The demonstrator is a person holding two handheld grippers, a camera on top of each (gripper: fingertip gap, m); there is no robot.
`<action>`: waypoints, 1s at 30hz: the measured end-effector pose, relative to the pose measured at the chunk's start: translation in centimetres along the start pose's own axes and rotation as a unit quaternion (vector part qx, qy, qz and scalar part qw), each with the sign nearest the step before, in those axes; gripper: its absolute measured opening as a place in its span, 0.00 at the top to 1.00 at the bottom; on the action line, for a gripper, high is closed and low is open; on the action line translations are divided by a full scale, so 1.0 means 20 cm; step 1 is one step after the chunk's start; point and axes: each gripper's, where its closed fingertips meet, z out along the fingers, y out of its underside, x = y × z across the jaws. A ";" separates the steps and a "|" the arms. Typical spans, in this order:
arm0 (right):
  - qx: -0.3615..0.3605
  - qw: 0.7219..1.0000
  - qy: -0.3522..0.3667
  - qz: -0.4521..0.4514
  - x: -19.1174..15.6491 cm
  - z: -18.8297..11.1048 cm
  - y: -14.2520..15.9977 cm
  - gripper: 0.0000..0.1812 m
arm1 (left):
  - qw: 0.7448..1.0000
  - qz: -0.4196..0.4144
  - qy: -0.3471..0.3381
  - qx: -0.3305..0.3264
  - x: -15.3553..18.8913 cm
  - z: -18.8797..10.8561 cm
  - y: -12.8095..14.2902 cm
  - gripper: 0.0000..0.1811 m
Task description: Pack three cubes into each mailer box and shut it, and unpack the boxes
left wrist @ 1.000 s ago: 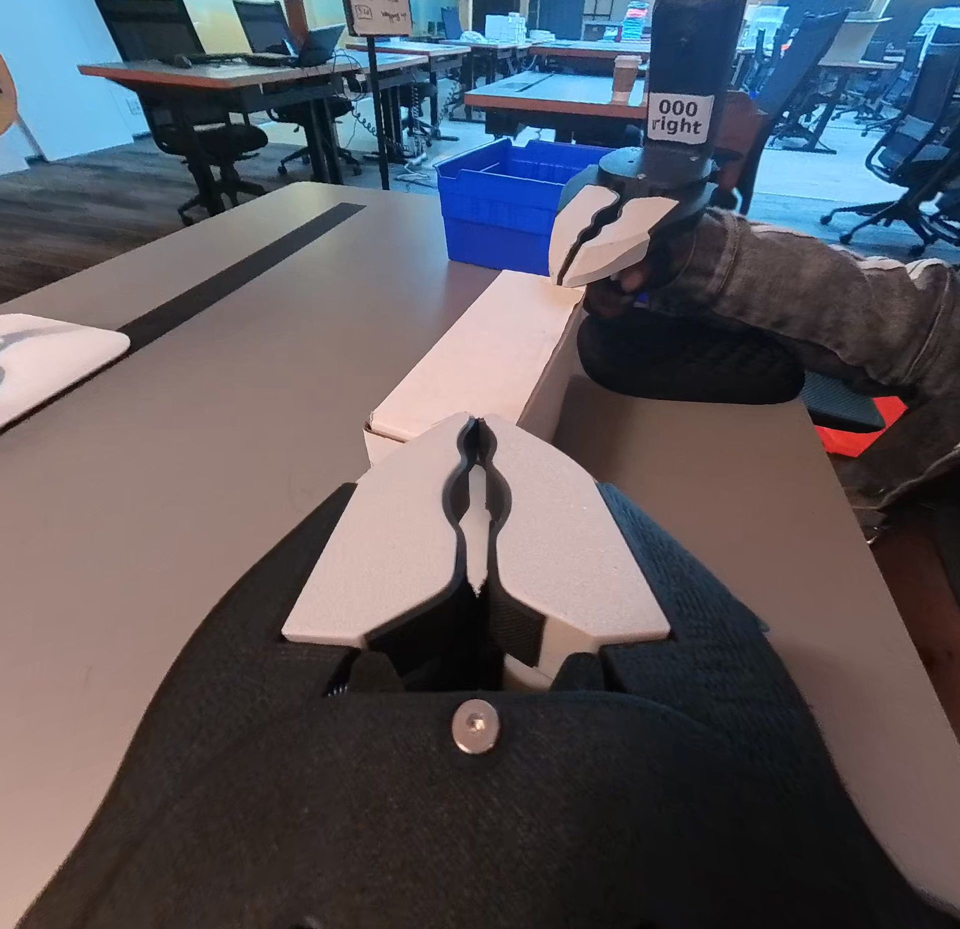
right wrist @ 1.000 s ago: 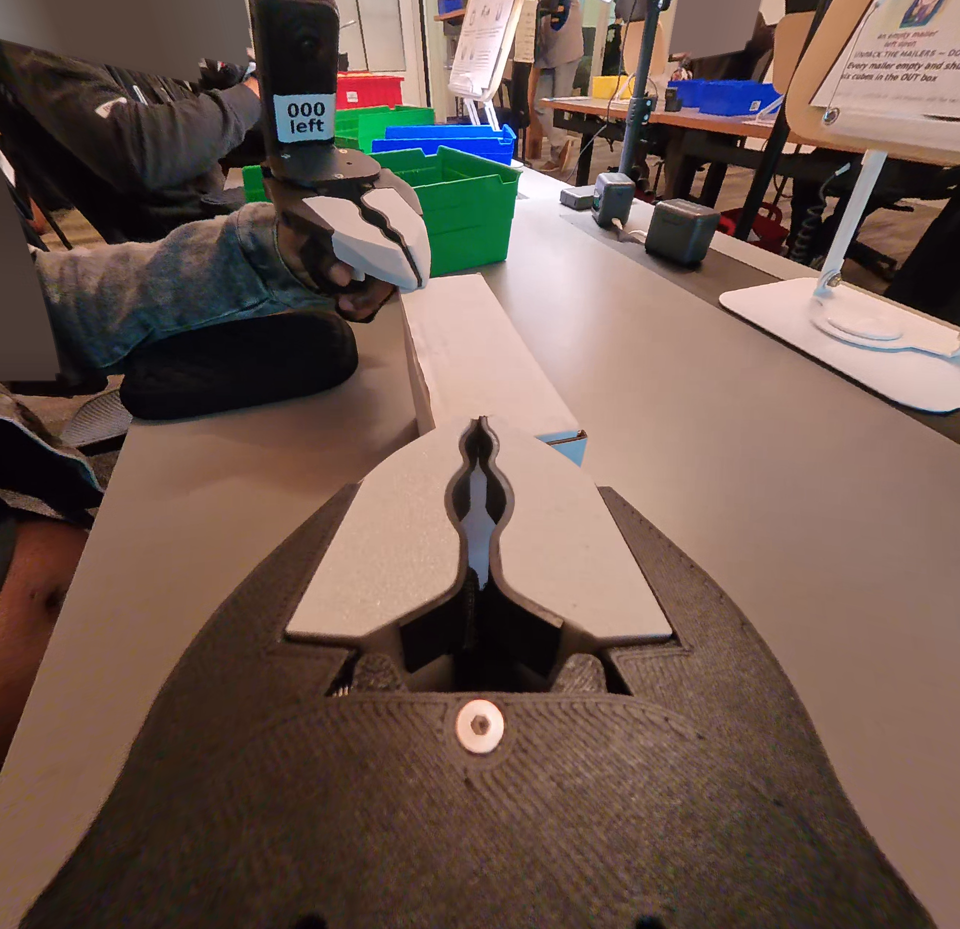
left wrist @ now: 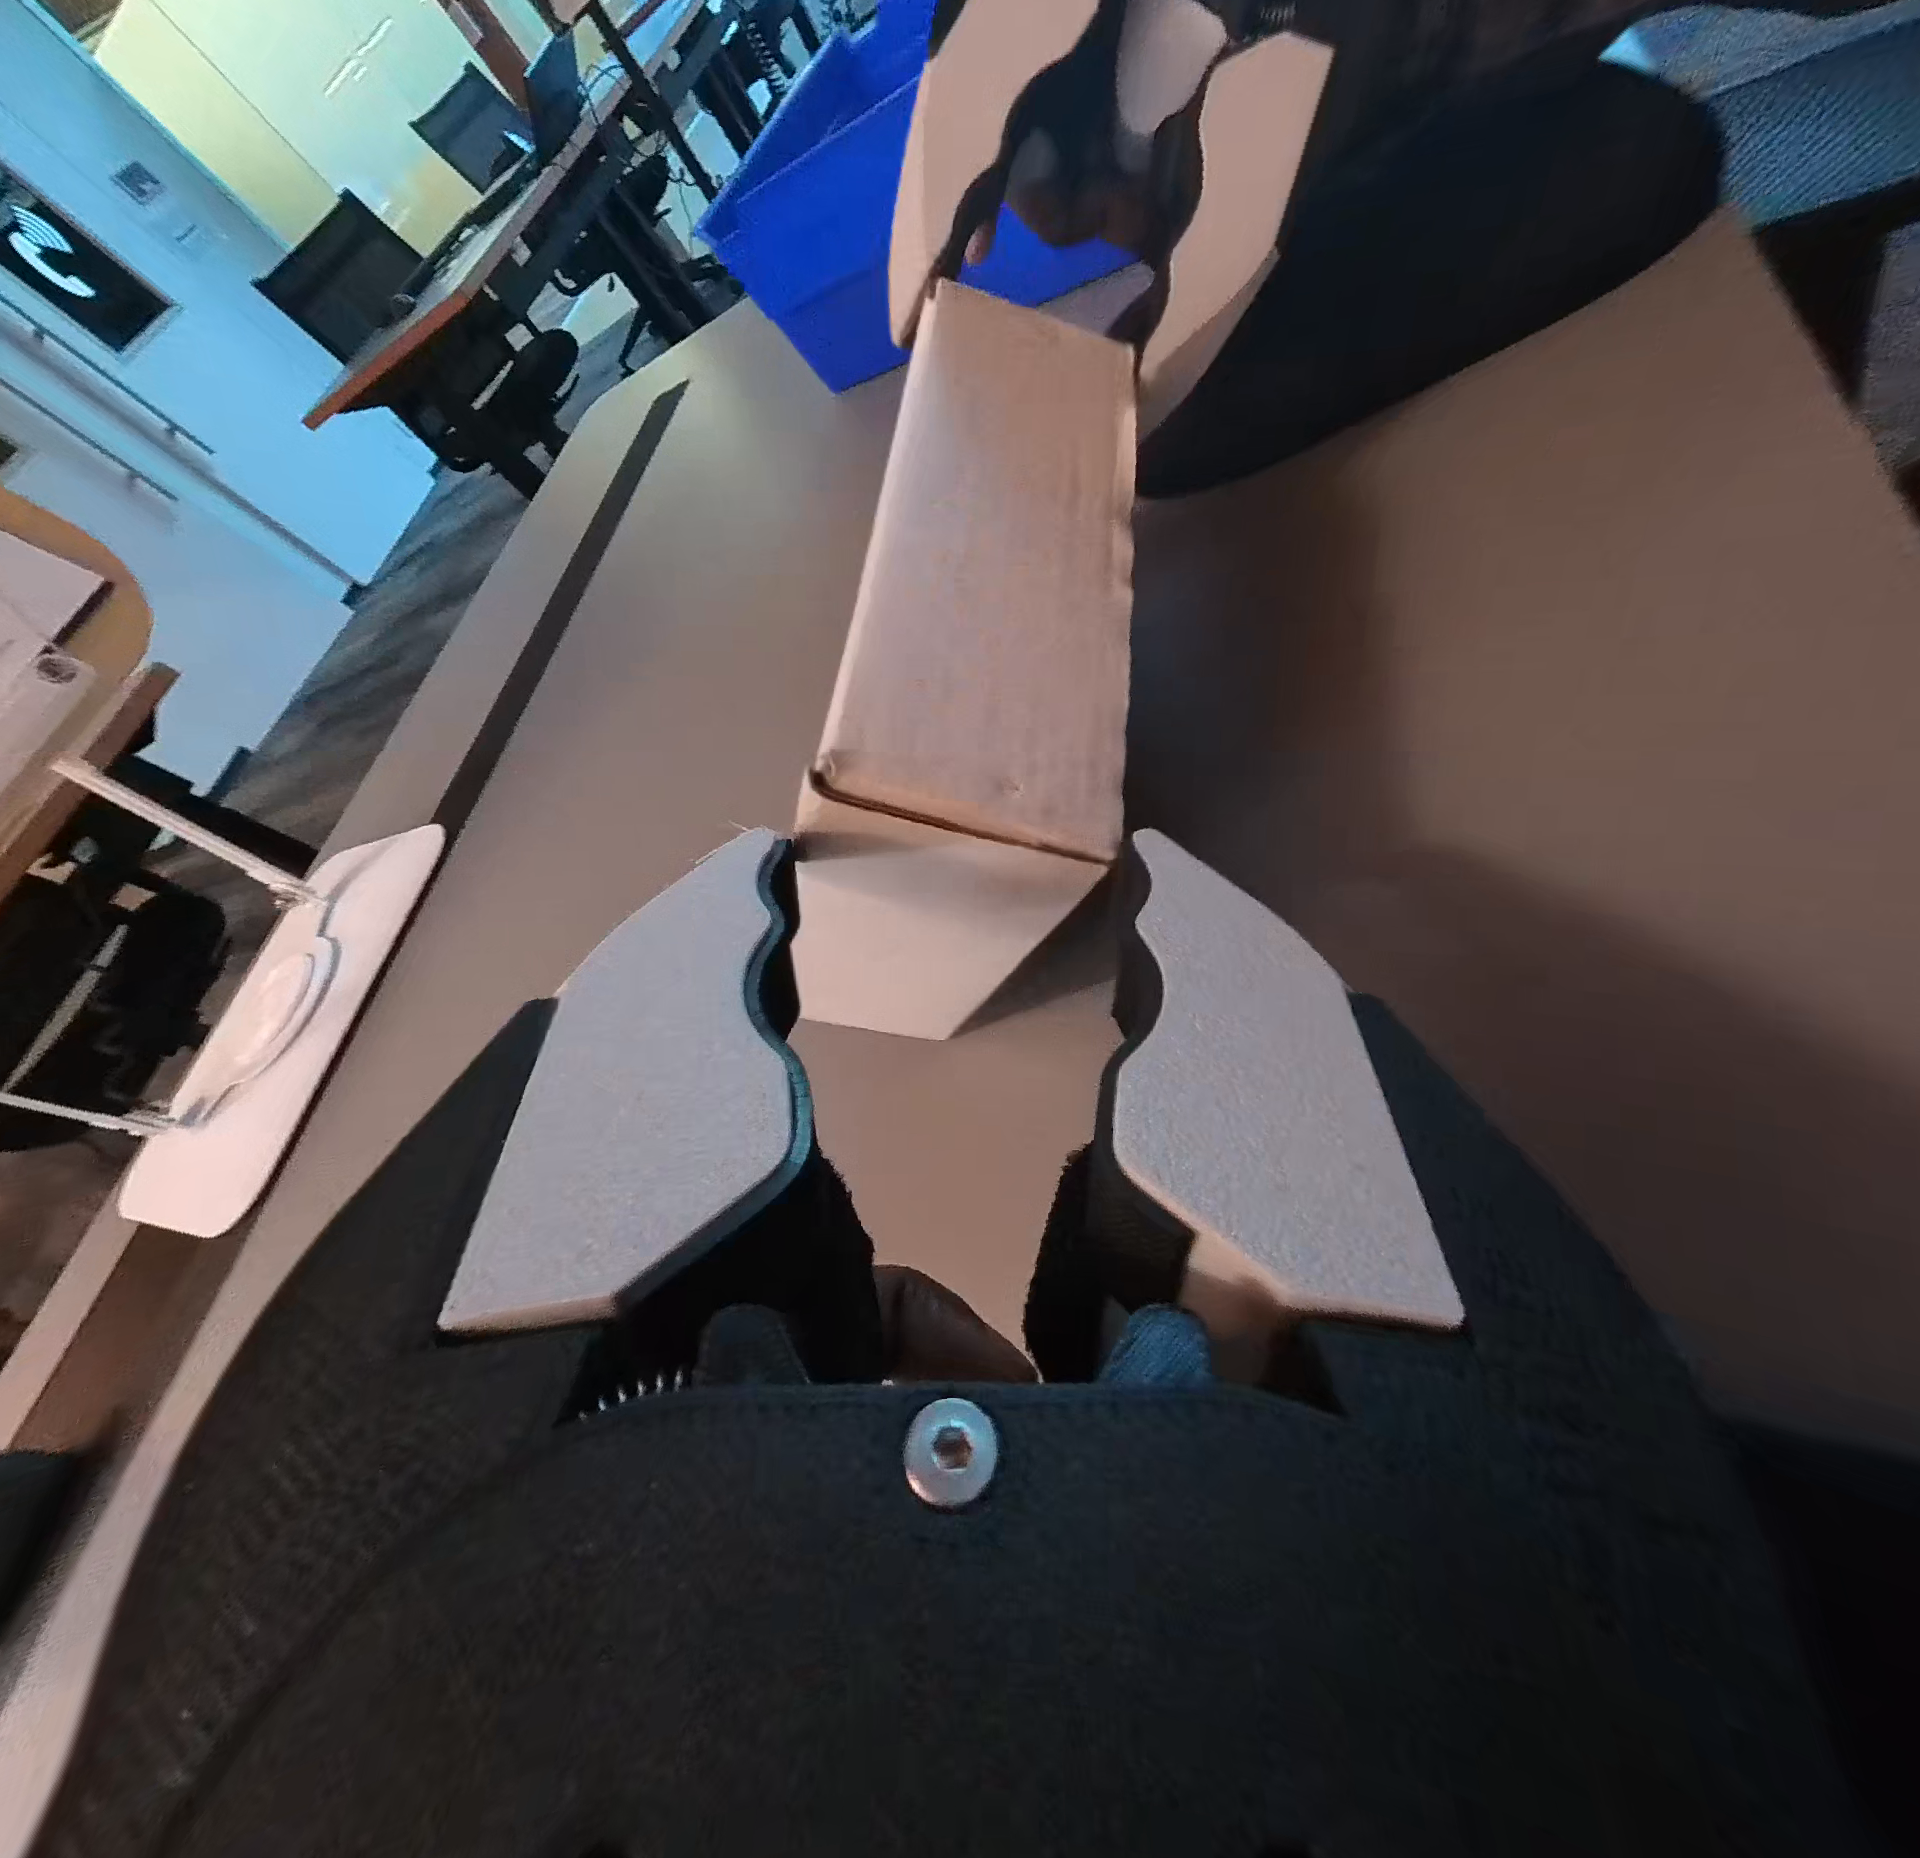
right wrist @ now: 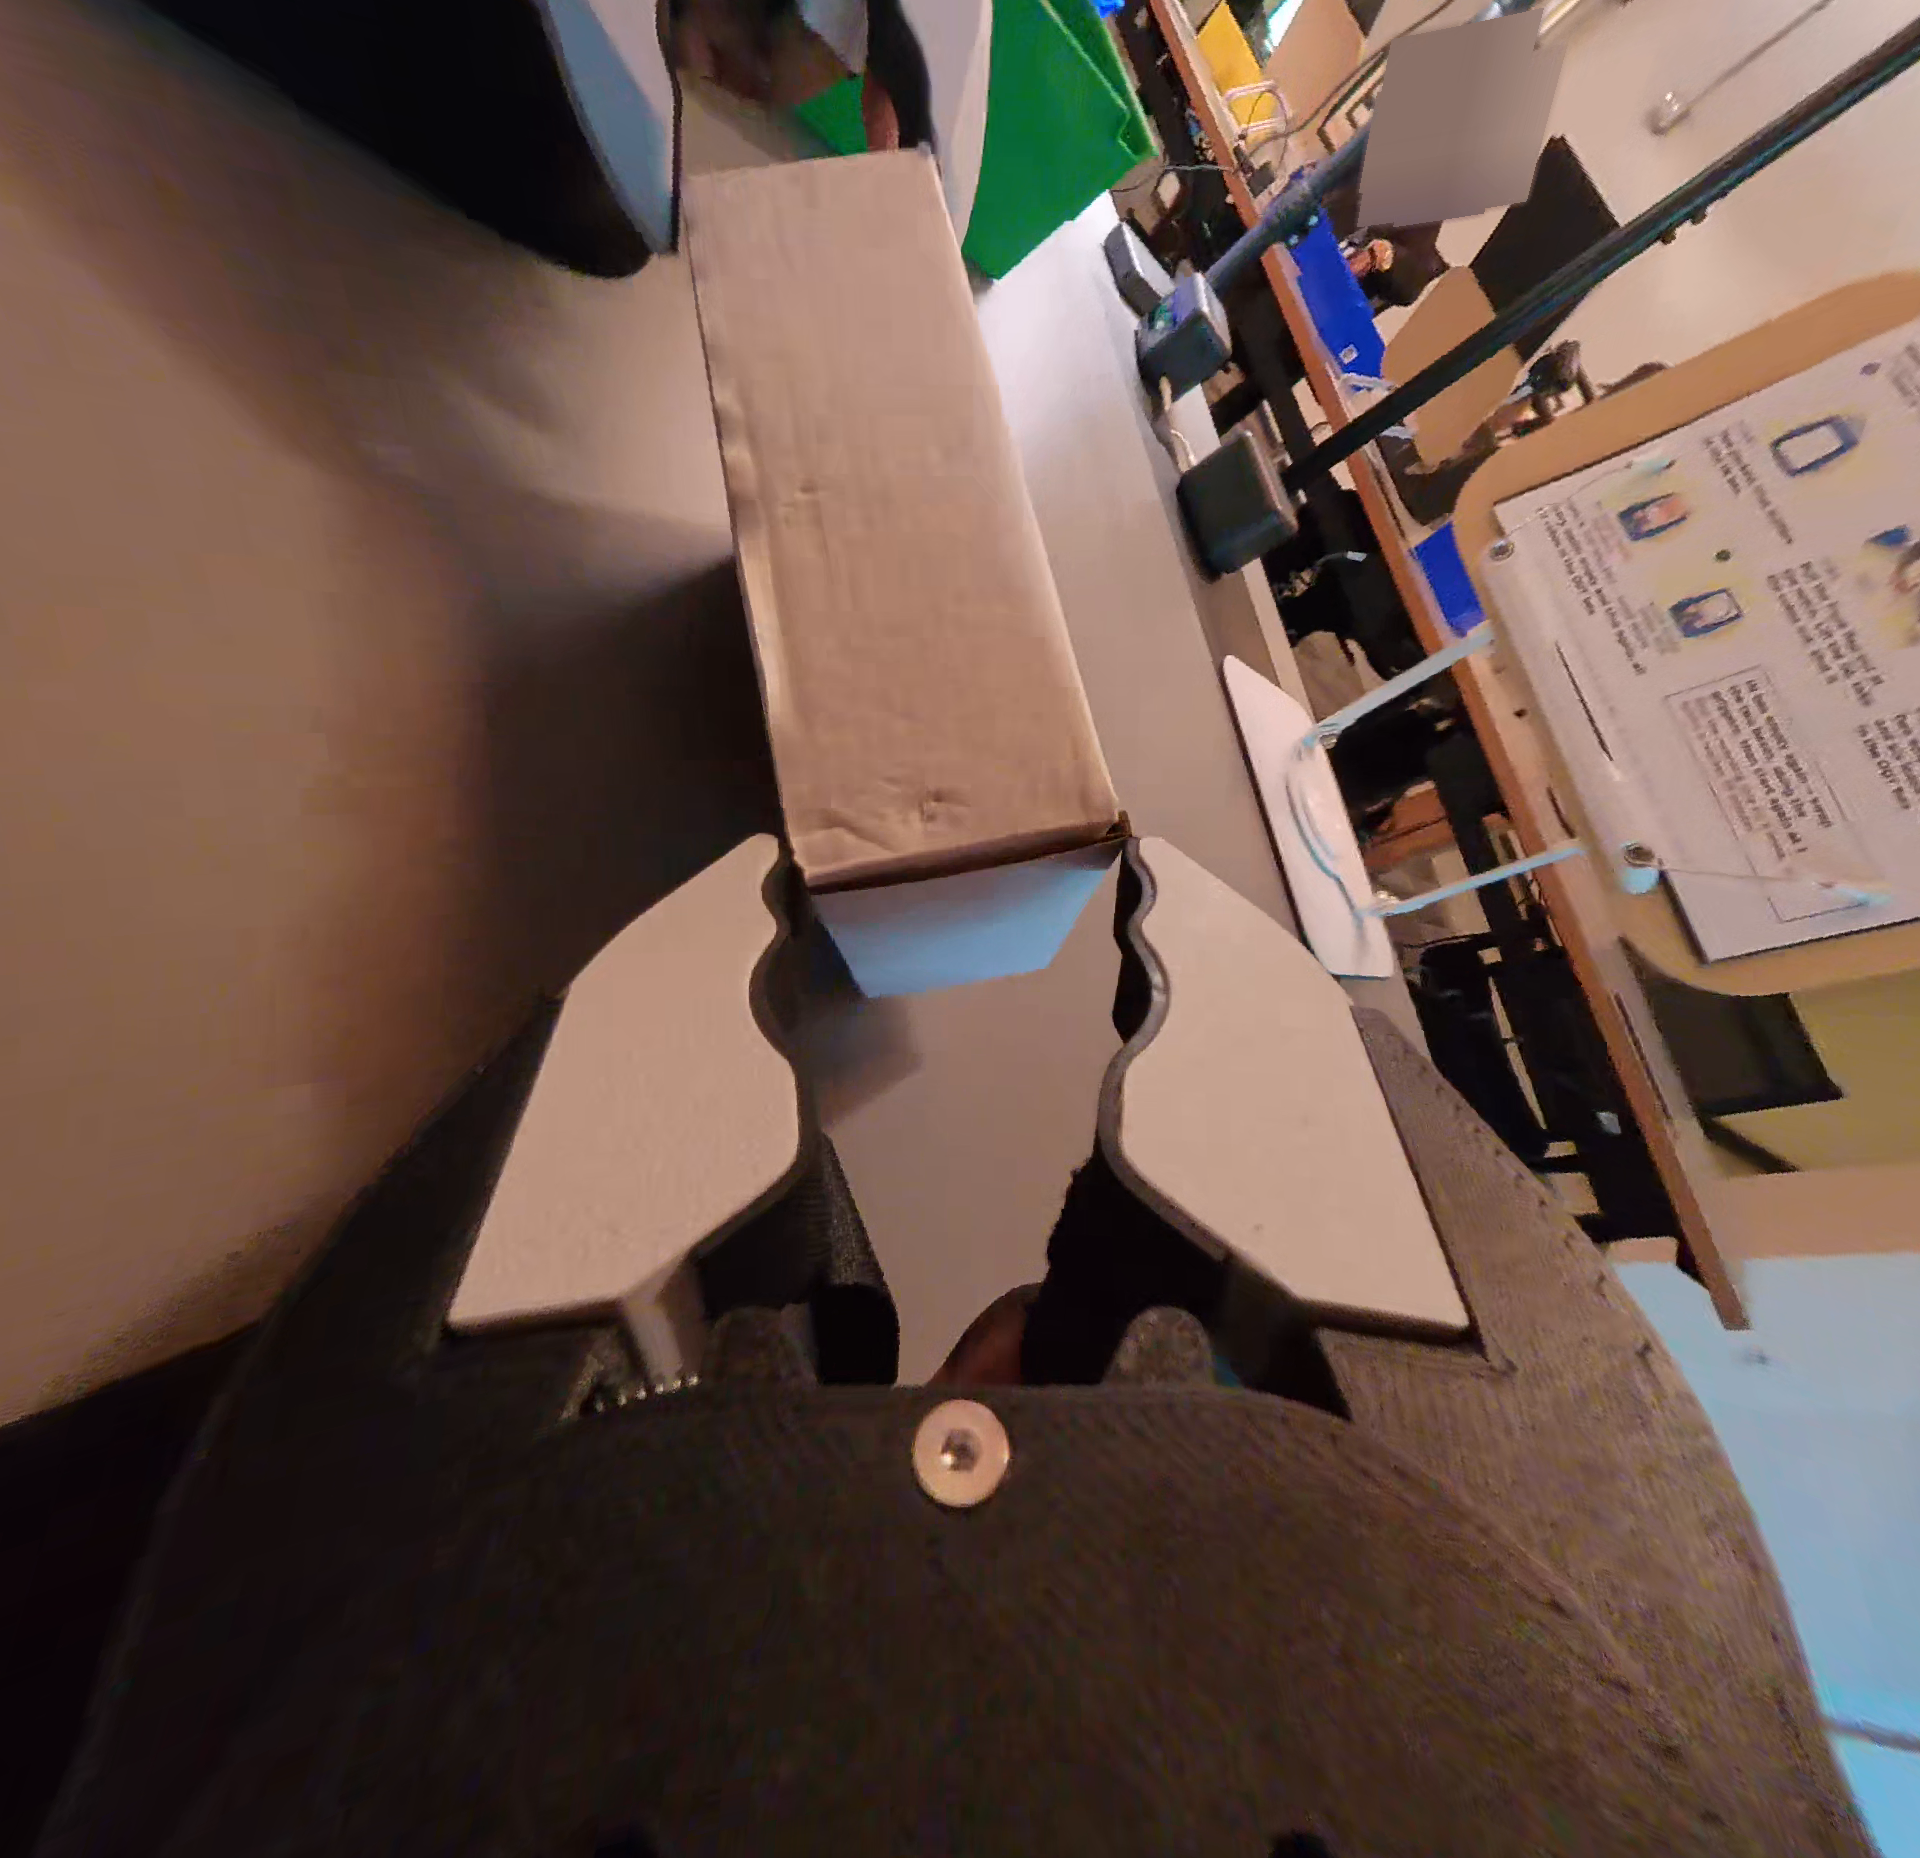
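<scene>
While the mailer box (left wrist: 987, 582) lies shut on the bench (left wrist: 1507, 717), both claws stand spread at its opposite ends. The left claw (left wrist: 956, 873) faces the right claw (left wrist: 1049, 281) at twelve o'clock, each straddling an end flap.

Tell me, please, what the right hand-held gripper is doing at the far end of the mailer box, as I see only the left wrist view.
Observer: The right hand-held gripper is open and straddles the end of the mailer box. That end is closed, with a thin dark seam under the lid.
Operator: Thank you. What lies beyond my own end of the box?
Observer: A green bin stands just past it.
Operator: Is there anything on that gripper's right?
Observer: A printed instruction sheet on a wooden board, carried by a stand with a white base.
</scene>
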 end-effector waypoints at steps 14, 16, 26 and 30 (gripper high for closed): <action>-0.043 0.996 -0.080 0.024 -0.24 -0.01 0.03 0.70 | 0.999 -0.026 0.013 -0.040 0.14 0.02 0.07 0.75; -0.054 0.988 -0.118 0.089 -0.23 -0.01 0.01 0.57 | 0.998 -0.060 0.000 -0.006 0.09 0.00 0.03 0.67; -0.205 0.917 -0.300 0.167 -0.19 0.24 -0.12 0.19 | 0.965 -0.254 -0.025 0.068 -0.09 -0.07 0.03 0.31; -0.258 0.898 -0.335 0.126 -0.21 0.39 -0.10 0.19 | 0.960 -0.265 -0.031 0.084 -0.11 -0.09 0.03 0.32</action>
